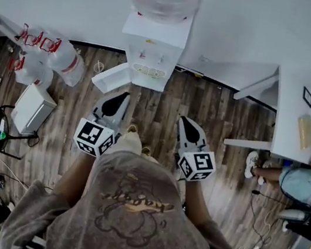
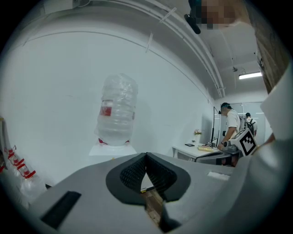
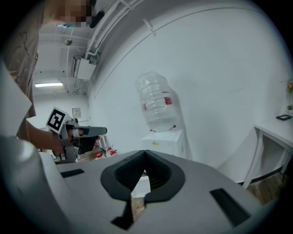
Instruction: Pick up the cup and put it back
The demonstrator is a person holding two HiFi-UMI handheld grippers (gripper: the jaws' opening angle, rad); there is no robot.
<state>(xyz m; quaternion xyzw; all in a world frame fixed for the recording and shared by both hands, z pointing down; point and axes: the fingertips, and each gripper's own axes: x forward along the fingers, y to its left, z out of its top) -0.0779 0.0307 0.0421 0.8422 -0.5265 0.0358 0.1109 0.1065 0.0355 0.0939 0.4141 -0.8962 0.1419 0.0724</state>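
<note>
Seen from above, the person reaches both forearms forward from the chest, holding the left gripper (image 1: pixel 121 97) and the right gripper (image 1: pixel 185 121) side by side and apart, each pointing ahead and slightly downward, each with its jaws closed pad against pad at the tips.

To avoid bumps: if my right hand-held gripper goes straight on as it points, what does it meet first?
Likely the white boxy water dispenser under the clear plastic bottle; nothing nearer shows ahead of the right hand-held gripper, depth unclear.
</note>
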